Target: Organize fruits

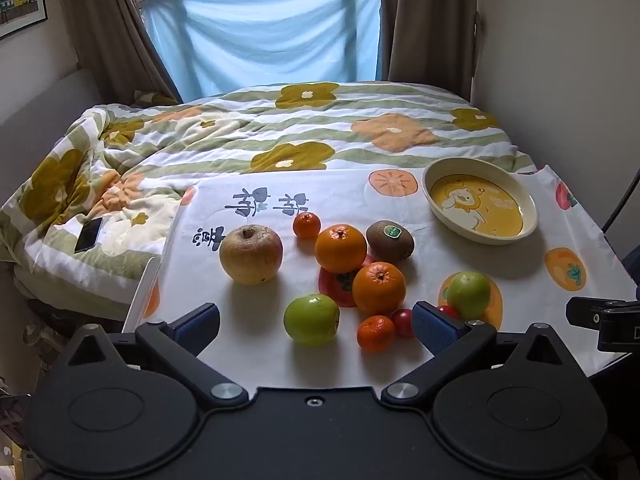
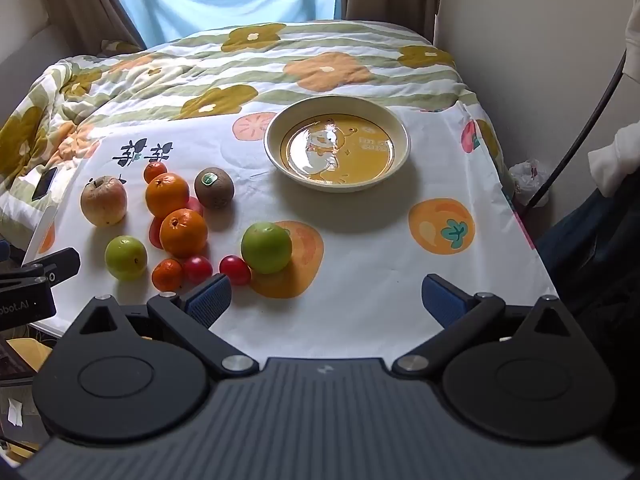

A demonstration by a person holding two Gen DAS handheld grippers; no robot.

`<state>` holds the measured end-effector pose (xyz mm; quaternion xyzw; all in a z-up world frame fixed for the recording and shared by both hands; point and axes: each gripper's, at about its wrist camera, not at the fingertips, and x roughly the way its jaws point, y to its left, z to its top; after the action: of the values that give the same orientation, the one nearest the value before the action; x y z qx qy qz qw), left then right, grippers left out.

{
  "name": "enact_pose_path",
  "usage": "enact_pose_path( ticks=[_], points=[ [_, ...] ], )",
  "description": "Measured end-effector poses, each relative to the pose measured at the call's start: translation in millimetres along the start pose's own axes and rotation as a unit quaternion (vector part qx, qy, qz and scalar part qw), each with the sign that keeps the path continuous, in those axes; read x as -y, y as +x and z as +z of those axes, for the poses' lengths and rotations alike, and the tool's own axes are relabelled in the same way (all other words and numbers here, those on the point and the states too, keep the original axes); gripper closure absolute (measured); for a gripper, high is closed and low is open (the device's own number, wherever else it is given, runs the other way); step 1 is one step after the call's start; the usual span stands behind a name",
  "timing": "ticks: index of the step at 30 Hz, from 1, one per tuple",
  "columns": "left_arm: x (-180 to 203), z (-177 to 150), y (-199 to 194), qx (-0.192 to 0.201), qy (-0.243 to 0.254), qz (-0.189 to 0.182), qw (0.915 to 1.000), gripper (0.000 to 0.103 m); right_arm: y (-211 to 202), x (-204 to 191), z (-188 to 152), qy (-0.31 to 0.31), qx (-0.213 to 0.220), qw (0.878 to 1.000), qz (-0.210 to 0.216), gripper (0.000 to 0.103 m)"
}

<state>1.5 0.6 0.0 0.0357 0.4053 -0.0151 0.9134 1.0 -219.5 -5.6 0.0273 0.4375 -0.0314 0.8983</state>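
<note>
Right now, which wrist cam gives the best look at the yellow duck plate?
Right wrist view: the plate sits near centre, its whole rim and empty inside showing, though glare washes part of the duck print. Left wrist view shows the plate smaller, off to the right, at a flatter angle.

Surface: table (image 2: 360, 312) wearing a white printed cloth (image 2: 368, 240)
Lying on cloth: loose fruit (image 2: 184, 232) sitting left; empty plate (image 2: 337, 104) sitting right

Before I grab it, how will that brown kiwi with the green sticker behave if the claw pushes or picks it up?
The kiwi looks egg-shaped, so a push would probably roll or wobble it, perhaps into the orange beside it. Its skin looks matte and fuzzy, so likely not slippery. It may be soft, so a gentle squeeze seems wise.
</note>
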Motion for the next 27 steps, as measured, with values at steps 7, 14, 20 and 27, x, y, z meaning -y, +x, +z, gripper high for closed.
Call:
enact_pose_path(
  ticks=[7, 14, 20, 27],
  points=[
    [2.3, 3.5, -3.1, 0.012, 0.007, 0.009, 0.9999, 0.0, 0.3, -0.1, 0.1, 0.0, -0.002, 1.0, 0.001, 0.0],
    [-0.5, 5.2, -8.4, 0.009, 0.007, 0.007, 0.9999, 0.0, 0.2, -0.1, 0.4, 0.001, 0.0, 1.0, 0.002, 0.0],
    [2.4, -1.1, -2.8, 0.01, 0.01, 0.008, 0.9999, 0.0, 0.6, -0.4, 0.6, 0.001, 0.0, 1.0, 0.002, 0.0],
    [1.6, -1.7, -2.6, 0.01, 0.011, 0.009, 0.9999, 0.0, 0.8, -0.8, 0.9, 0.001, 0.0, 1.0, 0.002, 0.0]
  ],
)
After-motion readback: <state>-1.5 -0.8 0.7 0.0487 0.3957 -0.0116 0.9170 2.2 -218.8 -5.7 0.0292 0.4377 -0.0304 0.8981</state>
